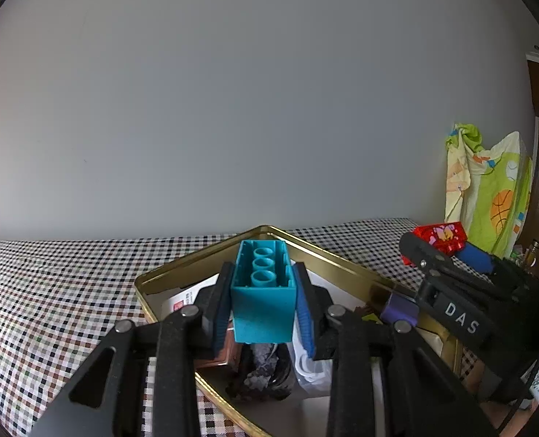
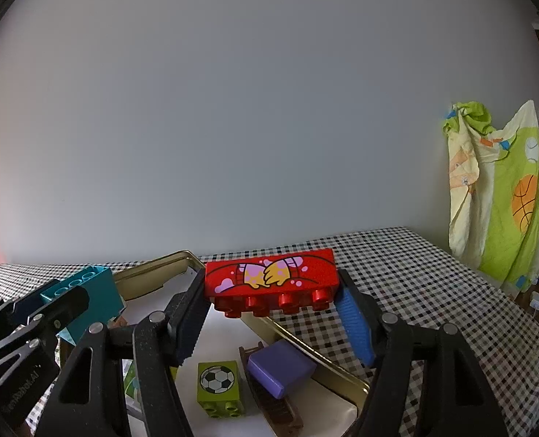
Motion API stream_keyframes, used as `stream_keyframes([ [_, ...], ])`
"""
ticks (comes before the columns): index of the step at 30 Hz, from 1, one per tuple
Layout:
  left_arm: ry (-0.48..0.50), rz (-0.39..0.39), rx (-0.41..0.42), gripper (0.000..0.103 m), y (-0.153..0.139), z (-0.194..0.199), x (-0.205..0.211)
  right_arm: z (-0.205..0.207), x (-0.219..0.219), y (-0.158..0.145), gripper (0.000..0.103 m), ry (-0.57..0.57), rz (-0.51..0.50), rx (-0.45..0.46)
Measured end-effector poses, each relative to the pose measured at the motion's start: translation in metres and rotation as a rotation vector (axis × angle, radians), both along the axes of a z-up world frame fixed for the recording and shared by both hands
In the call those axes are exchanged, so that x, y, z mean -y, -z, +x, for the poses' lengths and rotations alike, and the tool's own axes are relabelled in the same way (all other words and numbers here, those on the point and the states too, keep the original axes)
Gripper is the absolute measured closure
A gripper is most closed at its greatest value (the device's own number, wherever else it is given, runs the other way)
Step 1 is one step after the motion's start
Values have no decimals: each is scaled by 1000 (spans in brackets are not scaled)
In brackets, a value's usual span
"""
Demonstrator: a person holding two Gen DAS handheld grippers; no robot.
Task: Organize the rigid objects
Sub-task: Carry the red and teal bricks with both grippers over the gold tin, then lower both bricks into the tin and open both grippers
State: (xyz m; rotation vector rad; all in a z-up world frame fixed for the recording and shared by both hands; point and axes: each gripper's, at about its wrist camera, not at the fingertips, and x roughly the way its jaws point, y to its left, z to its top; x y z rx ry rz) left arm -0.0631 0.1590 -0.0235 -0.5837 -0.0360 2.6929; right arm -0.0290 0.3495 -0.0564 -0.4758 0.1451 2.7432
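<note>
Left gripper (image 1: 264, 304) fingers clamped on teal brick (image 1: 262, 291), hollow side up, above gold tin (image 1: 346, 260) on checkered table (image 1: 50, 273). Right gripper (image 2: 271, 315) fingers wide, pinching red printed brick (image 2: 271, 278) by its ends, studs down, over tin's rim. Already in tin: green football brick (image 2: 219, 386), purple block (image 2: 281, 366). Judged midway; two held bricks left to drop in.

2 close wrist views, both facing 1 shared tin (image 1: 342, 260)
</note>
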Motion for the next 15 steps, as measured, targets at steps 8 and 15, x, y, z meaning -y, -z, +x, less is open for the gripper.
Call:
stream_keyframes([
  [8, 14, -79, 60, 73, 12, -6, -11, -7, 8, 3, 34, -30, -5, 71],
  [15, 16, -131, 87, 73, 20, -4, -21, -16, 7, 12, 34, -13, -13, 152],
])
